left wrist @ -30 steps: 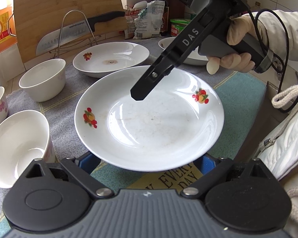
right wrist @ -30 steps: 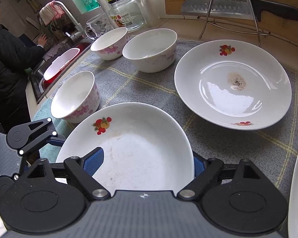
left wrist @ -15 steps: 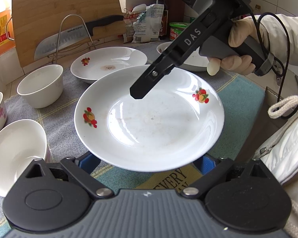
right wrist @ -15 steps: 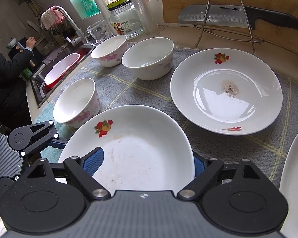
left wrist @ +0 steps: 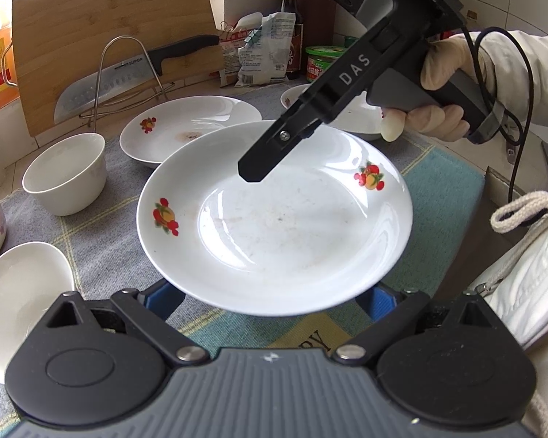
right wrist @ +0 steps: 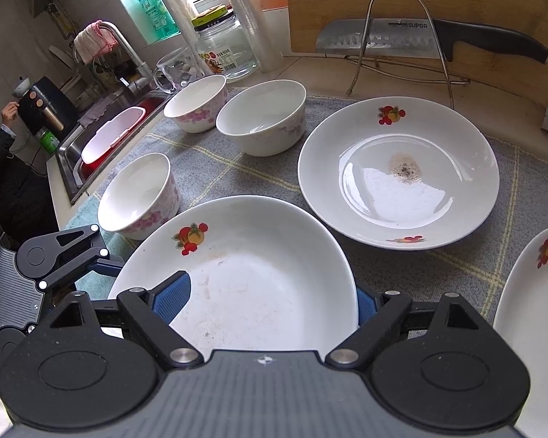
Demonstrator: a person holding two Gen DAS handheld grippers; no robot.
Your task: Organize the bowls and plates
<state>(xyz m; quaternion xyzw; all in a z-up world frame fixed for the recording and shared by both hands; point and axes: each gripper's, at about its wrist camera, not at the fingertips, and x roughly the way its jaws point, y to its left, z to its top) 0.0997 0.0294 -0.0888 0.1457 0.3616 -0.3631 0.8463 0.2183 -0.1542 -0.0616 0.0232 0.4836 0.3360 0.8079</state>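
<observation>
Left wrist view: we see the left gripper [left wrist: 272, 297] clamping a lifted plate [left wrist: 274, 219], empty but smeared, above the mat [left wrist: 102, 241]. Right wrist view: the right gripper [right wrist: 272, 301] also grips it; beyond it, a stained plate [right wrist: 398, 173] and three empty bowls [right wrist: 261, 122].

We see each handheld gripper built on a ribbed grey housing [left wrist: 270, 394] flanked by two round black discs with raised oval centres, from which black linkage arms run forward on silver pivot screws [left wrist: 187, 353] to blue ribbed finger pads [right wrist: 173, 297]. A small white emblem marks the housing's front edge. Viewed from the left wrist, the right gripper [left wrist: 254, 173] shows a long black finger bar lettered "DAS" in white, one silver screw near its tip, a dark grey pistol handle and a looping black cable [left wrist: 522, 84]. The hand [left wrist: 438, 98] wears a pale thin glove and a white sleeve [left wrist: 522, 62]; a white padded jacket with a cream drawcord [left wrist: 522, 211] fills the right edge.
</observation>
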